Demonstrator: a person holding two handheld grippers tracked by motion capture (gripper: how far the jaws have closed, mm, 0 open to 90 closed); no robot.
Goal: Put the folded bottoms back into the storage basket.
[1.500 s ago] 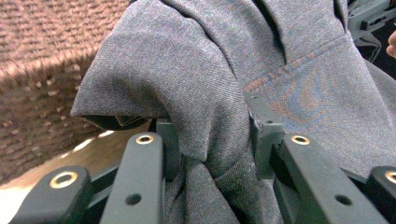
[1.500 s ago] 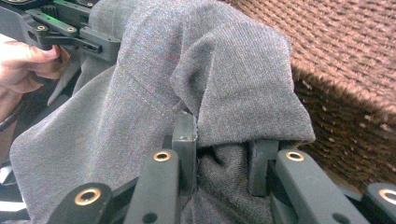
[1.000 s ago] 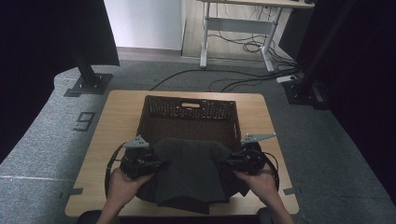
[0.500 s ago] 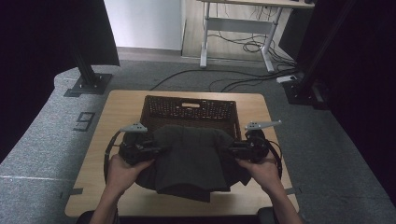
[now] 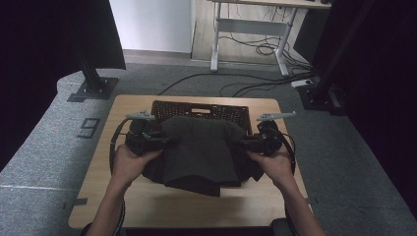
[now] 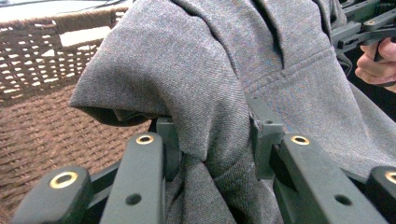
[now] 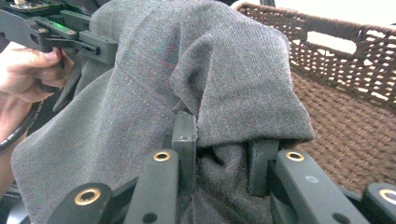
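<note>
Left gripper (image 5: 164,140): my jaws are clamped on a bunched fold at the left edge of the grey garment (image 5: 201,147); close up, cloth (image 6: 219,154) fills the gap.
Right gripper (image 5: 241,142): likewise pinching the garment's right edge, fabric (image 7: 224,163) wedged between its jaws.
Garment: centre of the high frame, stretched left to right between my hands, lower part draped toward the bottom over the table (image 5: 147,206).
Basket (image 5: 199,110): wicker, just above the garment in the frame, its near rim under the cloth's top edge.
Key relation: the garment's long axis runs parallel to the basket's long side; both hands are about equally near it, so I judge the move goes straight up-frame.
</note>
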